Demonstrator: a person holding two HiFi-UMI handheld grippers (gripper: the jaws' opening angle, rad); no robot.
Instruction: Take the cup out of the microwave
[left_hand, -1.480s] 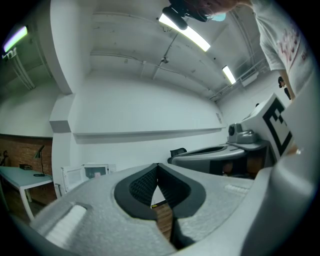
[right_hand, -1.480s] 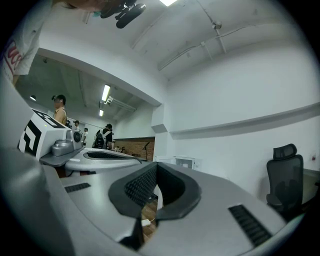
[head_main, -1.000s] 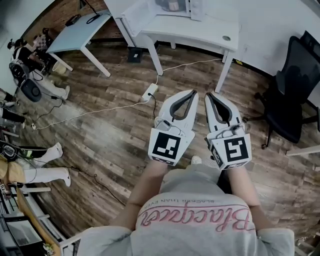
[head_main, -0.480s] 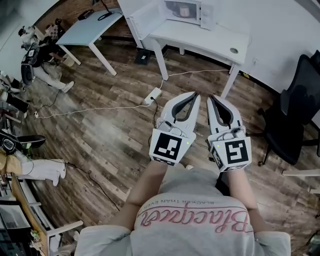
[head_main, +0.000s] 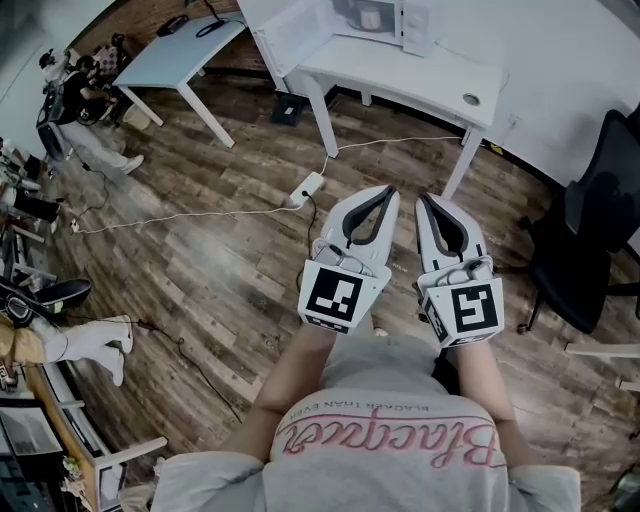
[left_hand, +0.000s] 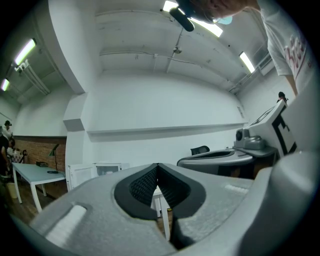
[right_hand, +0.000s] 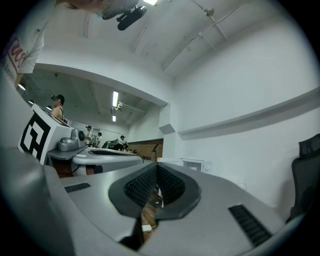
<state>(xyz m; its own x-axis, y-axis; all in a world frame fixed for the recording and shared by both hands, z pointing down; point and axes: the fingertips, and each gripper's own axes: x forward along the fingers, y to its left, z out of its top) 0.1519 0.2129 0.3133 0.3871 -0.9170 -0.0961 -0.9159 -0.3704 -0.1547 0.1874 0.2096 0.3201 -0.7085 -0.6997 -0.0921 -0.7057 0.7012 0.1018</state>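
Wood-plank flooring (head_main: 200, 260) fills most of the head view, with a white desk (head_main: 420, 75) against the far wall at the top. On that desk sits a white microwave (head_main: 412, 28), its cavity open to view. The cup (head_main: 372, 17) stands upright inside it, small and pale with a faintly pinkish tint. It is too far off to make out a handle or any pattern.

Both grippers are held out level over the floor in front of the person's grey shirt (head_main: 390, 430), well short of the desk and the cup. The left gripper (head_main: 383, 192) has its two dark ribbed pads pressed together at the tips with nothing between them. The right gripper (head_main: 427, 198), just beside it, is likewise closed tip to tip and empty. Each carries its marker cube near the person's wrist.

A power strip (head_main: 308, 186) lies on the floor ahead of the left gripper, with a pale cable (head_main: 180, 218) trailing away to the left. A black office chair (head_main: 595, 230) stands at the right and a light blue table (head_main: 170, 55) at the upper left. Beyond that table, people sit by the brick wall.
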